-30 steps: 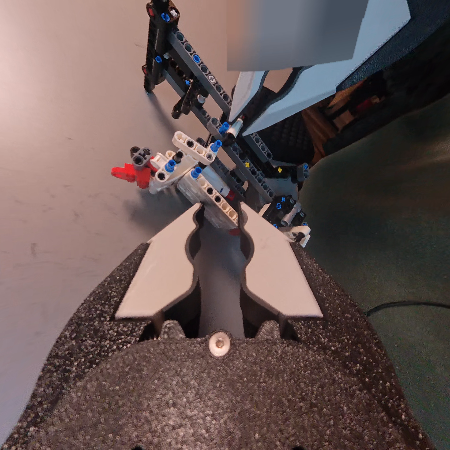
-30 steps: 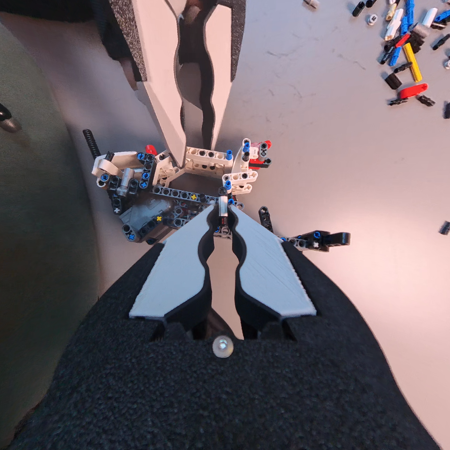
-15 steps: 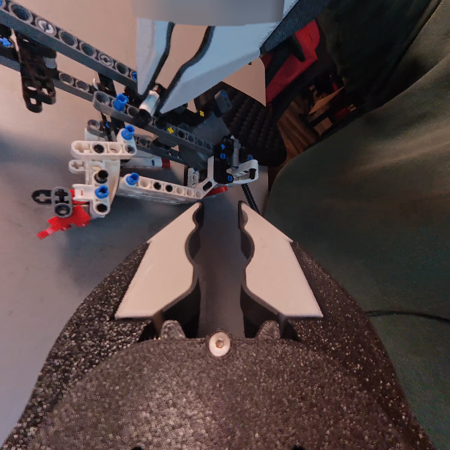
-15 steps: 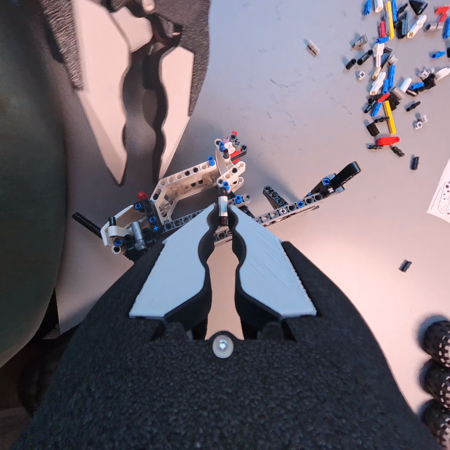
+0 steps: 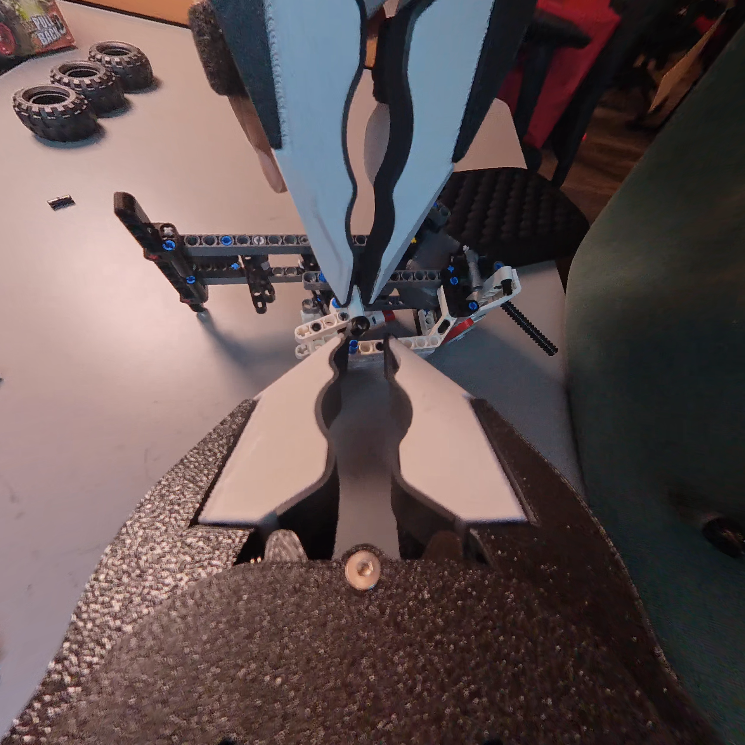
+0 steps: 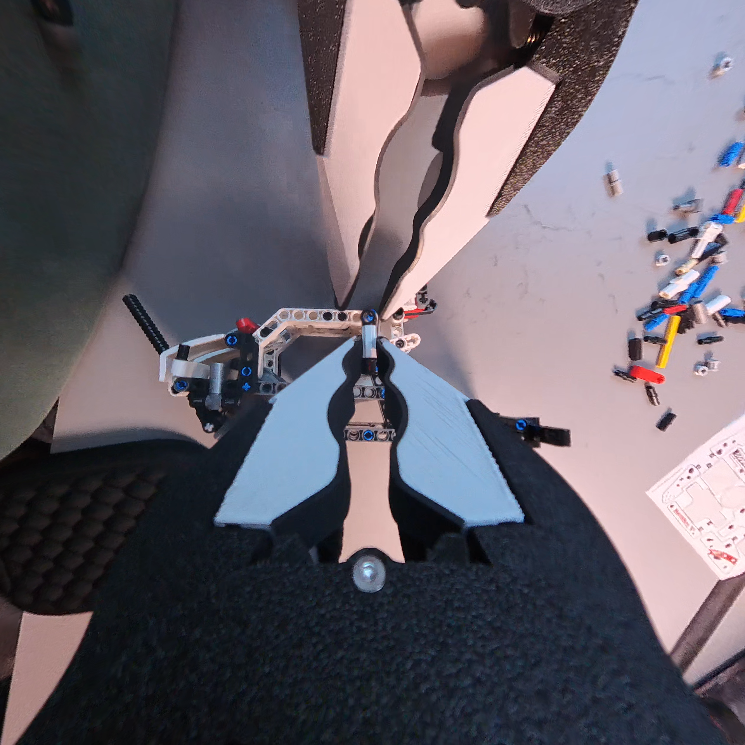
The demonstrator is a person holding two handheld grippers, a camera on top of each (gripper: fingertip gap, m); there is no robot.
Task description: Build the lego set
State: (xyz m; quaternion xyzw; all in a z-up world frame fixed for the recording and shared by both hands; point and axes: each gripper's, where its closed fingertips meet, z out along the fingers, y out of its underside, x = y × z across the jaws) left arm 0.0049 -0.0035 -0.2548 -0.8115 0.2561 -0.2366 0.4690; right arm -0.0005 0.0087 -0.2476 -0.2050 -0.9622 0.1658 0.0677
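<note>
The part-built lego model (image 5: 250,242) has long dark grey beams, a black crossbar and a white angled frame (image 5: 439,326). It lies level near the table's edge. My right gripper (image 5: 356,300) comes down from above. It is shut on a small white connector piece (image 6: 369,338) with a black end, standing on the model. My left gripper (image 5: 366,344) is in front of the model. Its jaws are a little apart, with the tips against the white frame (image 6: 306,316) on either side of a blue pin. In the right wrist view the left gripper (image 6: 365,306) enters from the top.
Three black tyres (image 5: 80,80) and a box corner (image 5: 28,28) lie at the far left of the table. A pile of loose parts (image 6: 693,282) and an instruction sheet (image 6: 709,504) lie to the right. A green upholstered seat (image 5: 665,363) and a black chair seat (image 5: 512,209) border the table. The grippers are tip to tip, or close to it.
The model swung from tilted to level, carried by my right gripper. My left gripper let go of the white frame, drew back, then returned with narrower jaws.
</note>
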